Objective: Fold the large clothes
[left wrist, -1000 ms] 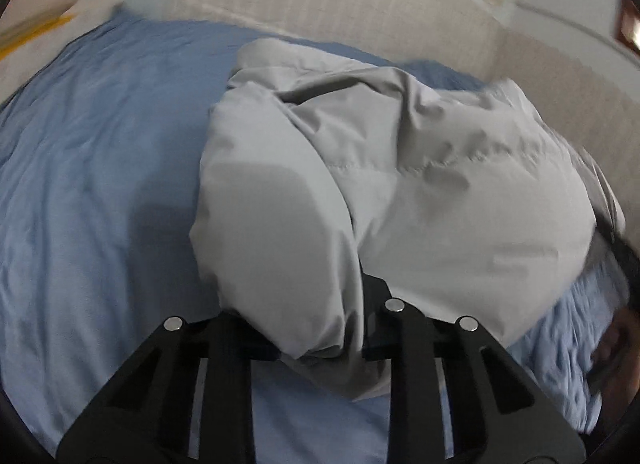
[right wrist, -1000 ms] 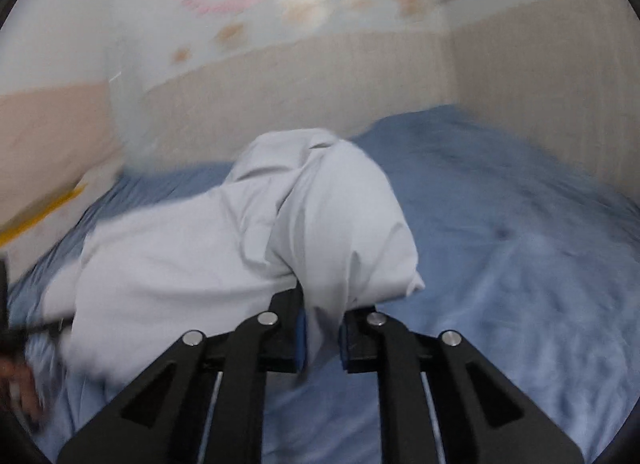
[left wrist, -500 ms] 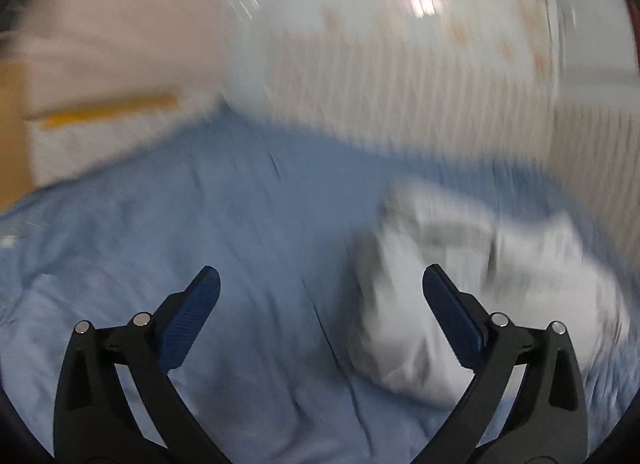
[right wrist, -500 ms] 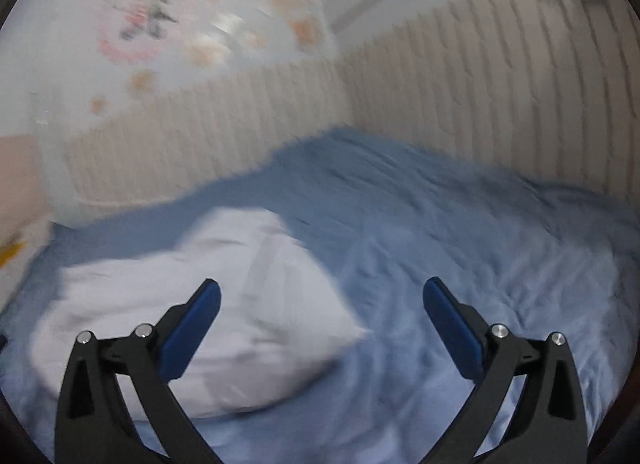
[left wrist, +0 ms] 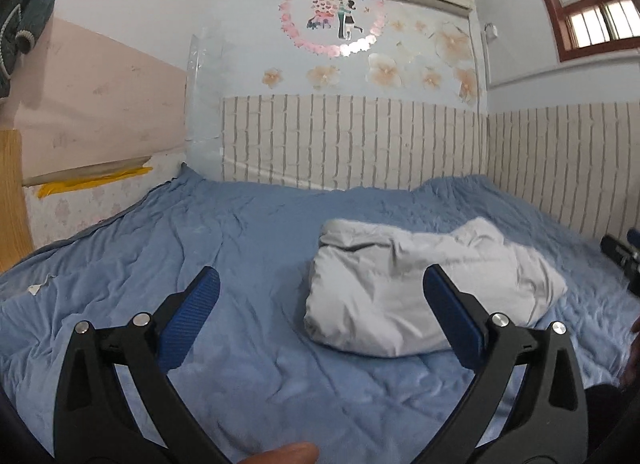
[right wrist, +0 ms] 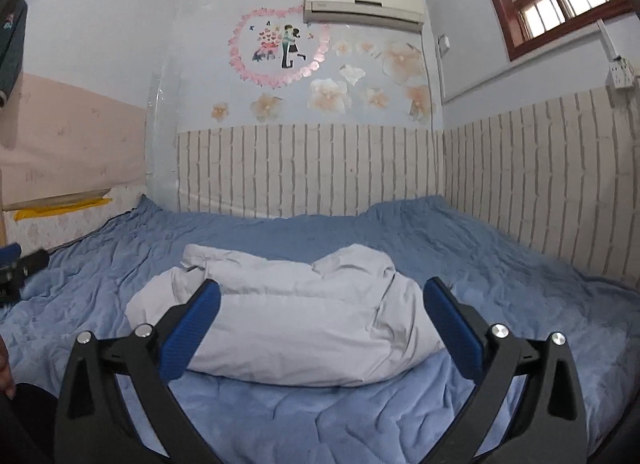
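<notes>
A light grey padded garment (left wrist: 420,288) lies folded into a puffy bundle on the blue bed sheet (left wrist: 200,248). In the left wrist view it sits right of centre, beyond my left gripper (left wrist: 320,304), which is open and empty, held back above the sheet. In the right wrist view the bundle (right wrist: 296,316) lies straight ahead, just beyond my right gripper (right wrist: 320,312), which is open and empty. The right gripper's tip (left wrist: 620,252) shows at the right edge of the left wrist view, and the left gripper's tip (right wrist: 20,264) at the left edge of the right wrist view.
The bed fills the corner, bounded by a striped padded wall panel (right wrist: 312,167) at the back and right. A pink wall and yellow strip (left wrist: 92,179) run along the left side. A small white scrap (left wrist: 34,288) lies on the sheet at left.
Both grippers let go of the grey garment, opened wide and drew back and up. The garment dropped into a folded bundle on the sheet.
</notes>
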`<state>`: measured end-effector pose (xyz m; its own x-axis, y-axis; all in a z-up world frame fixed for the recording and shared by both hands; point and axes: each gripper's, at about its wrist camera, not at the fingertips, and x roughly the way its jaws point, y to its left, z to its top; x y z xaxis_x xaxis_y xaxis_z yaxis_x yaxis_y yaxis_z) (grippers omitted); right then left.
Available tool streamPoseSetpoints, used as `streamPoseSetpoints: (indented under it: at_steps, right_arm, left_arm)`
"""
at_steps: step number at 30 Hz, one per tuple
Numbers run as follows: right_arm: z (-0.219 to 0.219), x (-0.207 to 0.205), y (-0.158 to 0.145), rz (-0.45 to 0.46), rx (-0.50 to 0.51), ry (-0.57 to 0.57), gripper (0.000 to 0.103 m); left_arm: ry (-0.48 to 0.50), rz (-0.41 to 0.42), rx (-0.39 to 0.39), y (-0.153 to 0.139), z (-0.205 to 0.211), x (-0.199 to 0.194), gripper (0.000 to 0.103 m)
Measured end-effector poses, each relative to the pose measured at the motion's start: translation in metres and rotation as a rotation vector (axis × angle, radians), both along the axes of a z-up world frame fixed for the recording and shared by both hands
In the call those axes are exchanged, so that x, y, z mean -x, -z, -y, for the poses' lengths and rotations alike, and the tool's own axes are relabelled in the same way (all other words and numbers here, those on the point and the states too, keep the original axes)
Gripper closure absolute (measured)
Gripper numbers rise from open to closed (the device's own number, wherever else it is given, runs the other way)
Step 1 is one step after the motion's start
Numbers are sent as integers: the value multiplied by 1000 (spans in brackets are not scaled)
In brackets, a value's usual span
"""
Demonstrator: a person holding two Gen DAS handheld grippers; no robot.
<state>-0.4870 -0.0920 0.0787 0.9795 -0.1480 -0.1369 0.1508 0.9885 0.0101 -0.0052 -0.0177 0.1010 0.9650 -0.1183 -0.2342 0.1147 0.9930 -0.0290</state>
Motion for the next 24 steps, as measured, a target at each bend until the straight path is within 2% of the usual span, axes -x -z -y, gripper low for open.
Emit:
streamPoseSetpoints:
  at_steps: [1,2,7,9,11,12,15,19,24]
  right_arm:
    - [25,-34,-1,-14,3,8,2]
    - [32,-48,-2,-24,10,11,2]
    - [35,-64,-10,5,70,16,2]
    - [35,-74,-12,-21,96,18,2]
    - [51,-105,-19,-71,115,43,2]
    - [53,-108,-19,-88,123,43,2]
    - [63,-99,-24,-35,86,35,2]
    - [72,-116,-19,-83,41,36,2]
    - [75,-118,-15,-83,47,38,2]
  left_arm:
    - [-22,-8,1,1,4,2,3]
    - [-57,-1,6,0,1,3,3]
    - [-128,62,31,-4,-8,20,3]
    - [-125,76,16,-4,-8,24,3]
    - [-115,80,4,-7,-7,27,3]
    - [-106,78,-4,-7,-4,26,3]
    - [-105,65,-29,-9,-2,28,3]
    - [-112,53,-47,-7,6,28,3]
    - [-80,94,-104,-7,20,37,3]
